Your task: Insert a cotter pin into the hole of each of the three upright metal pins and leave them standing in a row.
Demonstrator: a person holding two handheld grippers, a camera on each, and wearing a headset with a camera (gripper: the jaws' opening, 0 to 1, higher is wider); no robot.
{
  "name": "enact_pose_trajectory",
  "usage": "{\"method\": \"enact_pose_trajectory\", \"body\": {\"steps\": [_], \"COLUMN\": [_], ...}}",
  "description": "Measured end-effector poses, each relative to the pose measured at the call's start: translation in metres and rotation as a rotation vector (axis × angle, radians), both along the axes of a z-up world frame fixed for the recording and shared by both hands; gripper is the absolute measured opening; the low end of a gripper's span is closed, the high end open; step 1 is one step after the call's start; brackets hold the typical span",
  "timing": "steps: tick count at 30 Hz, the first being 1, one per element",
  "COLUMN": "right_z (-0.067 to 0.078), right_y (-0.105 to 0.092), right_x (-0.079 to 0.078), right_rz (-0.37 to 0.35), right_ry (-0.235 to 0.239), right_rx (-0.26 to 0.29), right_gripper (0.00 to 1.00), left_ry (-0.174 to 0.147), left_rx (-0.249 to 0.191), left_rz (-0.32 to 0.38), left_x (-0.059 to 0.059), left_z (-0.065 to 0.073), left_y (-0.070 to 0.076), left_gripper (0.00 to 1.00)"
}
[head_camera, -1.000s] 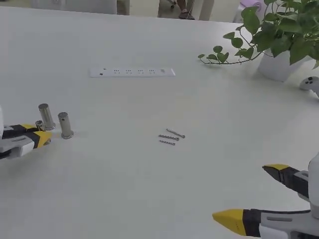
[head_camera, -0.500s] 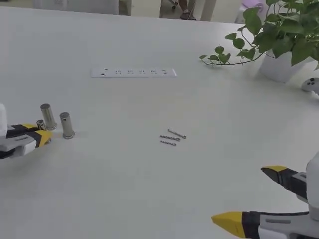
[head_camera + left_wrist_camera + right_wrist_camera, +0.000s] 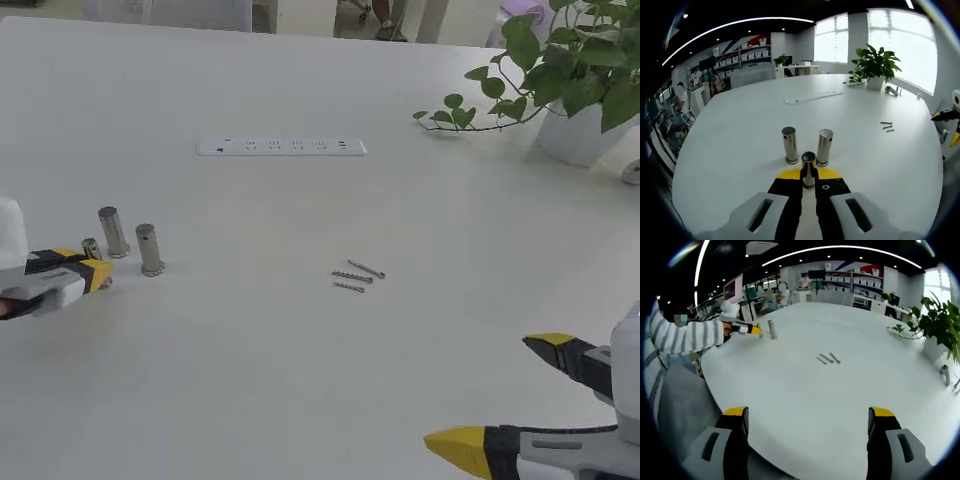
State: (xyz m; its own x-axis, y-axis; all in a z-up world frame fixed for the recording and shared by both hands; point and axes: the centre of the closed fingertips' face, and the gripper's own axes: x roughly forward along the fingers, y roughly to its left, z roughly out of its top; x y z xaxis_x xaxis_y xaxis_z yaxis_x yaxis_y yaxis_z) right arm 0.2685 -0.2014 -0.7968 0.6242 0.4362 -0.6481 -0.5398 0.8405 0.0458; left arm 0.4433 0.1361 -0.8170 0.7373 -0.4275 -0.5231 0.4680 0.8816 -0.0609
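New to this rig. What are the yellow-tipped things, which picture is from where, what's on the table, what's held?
No robot: a person holds a yellow-tipped two-jaw gripper in each hand. The rectangular picture is from a headset camera; each round one from a camera on a gripper. The left gripper is shut on one upright silver metal pin; two more metal pins stand beside it on the white table. Three cotter pins lie mid-table, a white power strip and potted green plant farther back. The right gripper is open, empty.

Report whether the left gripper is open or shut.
Shut: the left gripper clamps the nearest metal pin, both yellow-tipped jaws pressed against it.
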Motion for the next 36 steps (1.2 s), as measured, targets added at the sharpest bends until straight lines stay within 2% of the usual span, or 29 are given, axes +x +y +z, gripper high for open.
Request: {"method": "enact_pose_trajectory", "body": {"steps": [2, 5, 7, 9, 12, 17, 20, 22, 24, 26, 31, 36], "right_z": [0.0, 0.0, 0.0, -0.001, -0.001, -0.001, -0.001, -0.002, -0.002, -0.002, -0.002, -0.003], "right_y": [0.001, 0.003, 0.004, 0.005, 0.006, 0.009, 0.01, 0.011, 0.012, 0.014, 0.015, 0.016], "right_x": [0.0, 0.0, 0.0, -0.001, 0.0, 0.002, 0.002, 0.002, 0.002, 0.002, 0.001, 0.001], "right_rz": [0.004, 0.007, 0.01, 0.015, 0.021, 0.026, 0.033, 0.035, 0.036, 0.039, 0.044, 0.047], "right_ry": [0.0, -0.003, -0.005, -0.002, -0.002, -0.004, -0.002, 0.0, -0.001, 0.0, 0.001, 0.002], "right_rx": [-0.001, 0.001, 0.004, 0.003, 0.006, 0.009, 0.009, 0.007, 0.01, 0.011, 0.01, 0.01], "right_gripper": [1.0, 1.0, 1.0, 1.0, 1.0, 1.0, 1.0, 1.0, 1.0, 1.0, 1.0, 1.0], "left_ry": [0.003, 0.001, 0.017, 0.005, 0.007, 0.01, 0.012, 0.02, 0.024, 0.02, 0.043, 0.059], "left_rx": [-0.005, 0.016, 0.004, 0.005, -0.006, 0.012, 0.003, -0.025, -0.028, 0.0, -0.019, -0.002], "left_rz": [0.01, 0.016, 0.037, 0.054, 0.065, 0.063, 0.054, 0.064, 0.066, 0.066, 0.069, 0.074], "left_x": [-0.002, -0.008, -0.012, -0.014, -0.02, -0.03, -0.035, -0.038, -0.04, -0.042, -0.05, -0.056], "left_z": [0.003, 0.007, 0.01, 0.014, 0.021, 0.028, 0.032, 0.034, 0.032, 0.03, 0.026, 0.019], "left_y": [0.0, -0.001, 0.0, 0.002, 0.001, -0.003, -0.009, -0.012, -0.013, -0.013, -0.017, -0.019], "left_gripper": [0.06, 0.06, 0.06, 0.06, 0.06, 0.06, 0.06, 0.06, 0.06, 0.06, 0.06, 0.06]}}
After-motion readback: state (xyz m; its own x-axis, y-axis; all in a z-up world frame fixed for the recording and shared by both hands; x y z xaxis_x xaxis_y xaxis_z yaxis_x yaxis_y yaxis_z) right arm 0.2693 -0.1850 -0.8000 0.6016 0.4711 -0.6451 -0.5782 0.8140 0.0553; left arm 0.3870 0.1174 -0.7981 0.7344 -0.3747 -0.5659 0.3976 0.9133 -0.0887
